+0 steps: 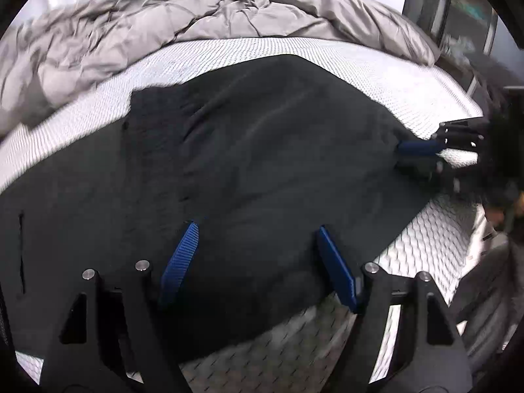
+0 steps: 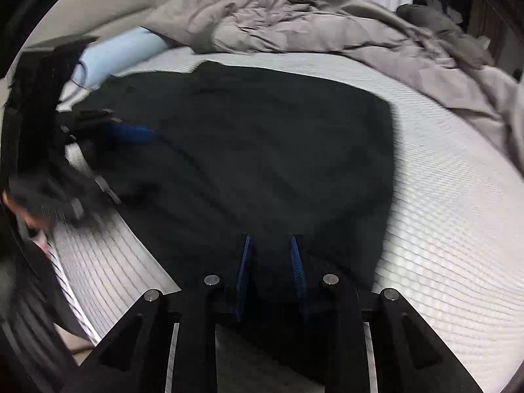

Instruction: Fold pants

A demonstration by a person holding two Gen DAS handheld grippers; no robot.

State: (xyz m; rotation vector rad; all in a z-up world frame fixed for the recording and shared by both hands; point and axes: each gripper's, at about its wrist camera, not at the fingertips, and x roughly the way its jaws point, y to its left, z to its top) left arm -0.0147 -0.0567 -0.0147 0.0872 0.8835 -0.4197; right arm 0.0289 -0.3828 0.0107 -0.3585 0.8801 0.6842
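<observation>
Black fabric, matte and soft-looking, makes up the pants (image 1: pixel 249 150), which lie spread in a broad, already doubled slab on the white mattress (image 1: pixel 235 52), whose cover carries a fine woven, quilted grid. We note shallow ripples across the cloth and a slit-like pocket opening toward its left part in the left wrist view. We find the left gripper (image 1: pixel 257 262) poised over the near edge of the pants with its jaws spread wide; the ribbed blue pads (image 1: pixel 180 262) stand well apart and pinch nothing, though dark cloth lies beneath and between them. We find the right gripper (image 2: pixel 271 271) at the opposite near edge, jaws drawn narrow, with a dark fold of the pants standing between its blue pads (image 2: pixel 244 271); the pads appear to press on that fold, though blur softens the contact line. From the left wrist view the same right gripper enters from the right, its blue fingers closed over the cloth's edge. Behind the pants we record a rumpled grey duvet (image 2: pixel 311 23), puffy and creased, heaped along the far side of the mattress, and a pale blue pillow (image 2: pixel 121 52) at the left in the right wrist view. Both views are smeared at their margins
</observation>
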